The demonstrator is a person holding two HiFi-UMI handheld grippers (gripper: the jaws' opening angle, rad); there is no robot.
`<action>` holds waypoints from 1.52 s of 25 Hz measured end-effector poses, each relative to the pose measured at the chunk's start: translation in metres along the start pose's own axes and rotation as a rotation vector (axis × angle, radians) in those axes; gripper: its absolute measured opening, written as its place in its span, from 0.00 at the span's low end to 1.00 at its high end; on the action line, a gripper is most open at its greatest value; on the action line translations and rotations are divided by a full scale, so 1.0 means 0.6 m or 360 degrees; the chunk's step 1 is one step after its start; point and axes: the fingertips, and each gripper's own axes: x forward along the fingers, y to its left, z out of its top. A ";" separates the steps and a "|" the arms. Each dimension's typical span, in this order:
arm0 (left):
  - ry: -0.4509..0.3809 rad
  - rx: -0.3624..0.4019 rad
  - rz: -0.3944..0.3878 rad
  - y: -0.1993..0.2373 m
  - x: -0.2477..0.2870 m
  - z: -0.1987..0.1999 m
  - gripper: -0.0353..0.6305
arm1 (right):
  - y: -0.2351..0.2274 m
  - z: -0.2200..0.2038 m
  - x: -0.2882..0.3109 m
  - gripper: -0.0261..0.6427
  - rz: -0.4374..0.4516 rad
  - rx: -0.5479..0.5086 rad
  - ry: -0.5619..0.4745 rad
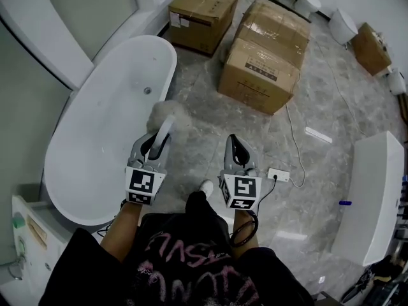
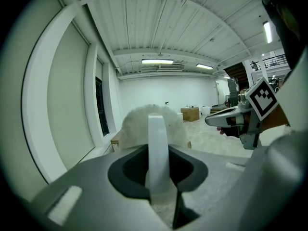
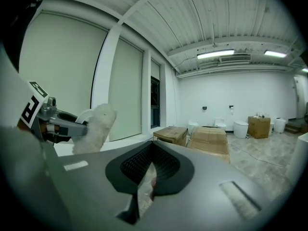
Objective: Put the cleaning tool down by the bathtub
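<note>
The white bathtub (image 1: 83, 164) lies at the left of the head view. My left gripper (image 1: 155, 148) hangs over the grey floor just right of the tub's rim, shut on the cleaning tool's white handle (image 1: 165, 131). The tool's fluffy white head (image 1: 171, 116) sticks out ahead of the jaws, above the floor beside the tub. In the left gripper view the handle (image 2: 158, 146) stands clamped between the jaws, with the fluffy head (image 2: 139, 125) behind it. My right gripper (image 1: 237, 150) hovers to the right, shut and holding nothing. The right gripper view shows the fluffy head (image 3: 97, 127) at the left.
Two large cardboard boxes (image 1: 262, 62) (image 1: 203, 13) stand on the floor beyond the tub. A white power strip (image 1: 278, 174) with a cable lies right of my right gripper. A white fixture (image 1: 377, 196) stands at the right, and toilets (image 1: 345, 24) line the back.
</note>
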 end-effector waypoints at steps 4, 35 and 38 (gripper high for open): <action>0.0054 -0.0075 0.0015 -0.006 0.051 0.003 0.18 | -0.036 -0.014 0.037 0.06 0.0027 0.0031 0.0043; 0.0250 -0.0040 -0.0036 -0.017 0.219 -0.010 0.18 | -0.129 -0.078 0.181 0.06 0.0163 0.0026 0.0239; 0.0235 -0.0093 -0.0045 0.000 0.221 -0.015 0.18 | -0.118 -0.074 0.185 0.06 0.0130 0.0034 0.0235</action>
